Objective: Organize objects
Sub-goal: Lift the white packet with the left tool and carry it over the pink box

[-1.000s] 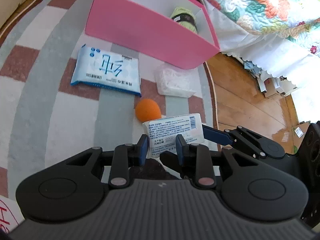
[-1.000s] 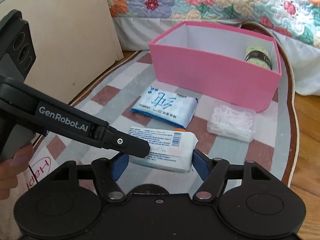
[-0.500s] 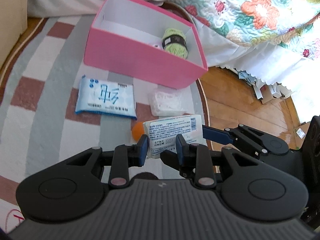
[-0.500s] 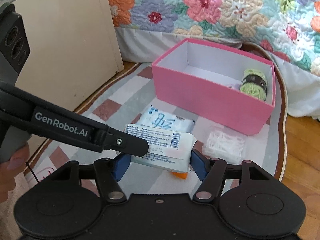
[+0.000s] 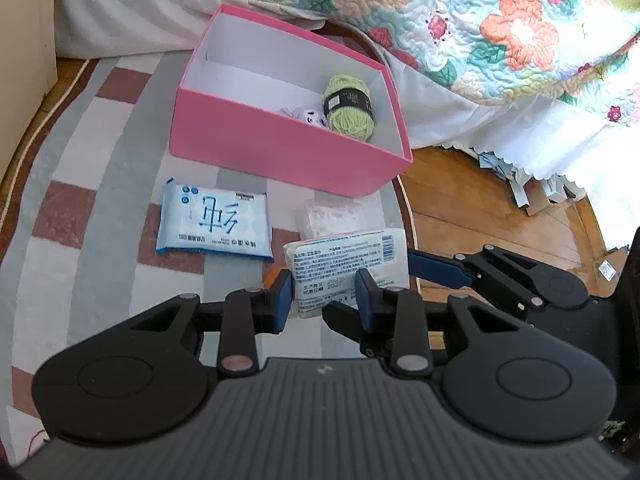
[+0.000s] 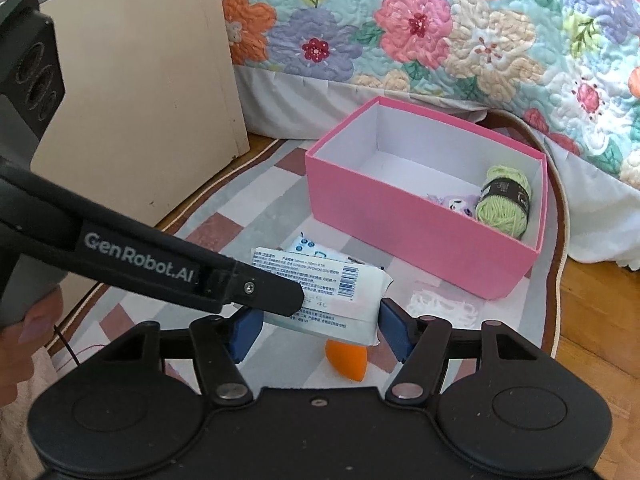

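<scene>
A white packet (image 5: pixel 348 256) with printed text and a barcode hangs above the rug, gripped from two sides. My left gripper (image 5: pixel 323 296) has the packet's near corner between its blue pads; its jaws are opening, though the pads still touch it. My right gripper (image 6: pixel 320 328) clamps the same packet (image 6: pixel 340 280) across its length. The left gripper's finger (image 6: pixel 260 292) crosses over the packet in the right wrist view. Beyond stands an open pink box (image 5: pixel 280 148) holding green yarn (image 5: pixel 350 106) and a small purple toy (image 5: pixel 304 114).
On the checked rug (image 5: pixel 80 184) lie a blue wipes pack (image 5: pixel 214 222), a clear bag of white pieces (image 5: pixel 332 216) and an orange sponge (image 6: pixel 346 362) under the packet. A flowered quilt (image 6: pixel 440 32) hangs behind, a beige cabinet (image 6: pixel 140 80) stands left, and wooden floor (image 5: pixel 480 208) lies right.
Both grippers have risen with the white packet, so the rug items look smaller and the box's inside shows. The left jaws stand slightly wider.
</scene>
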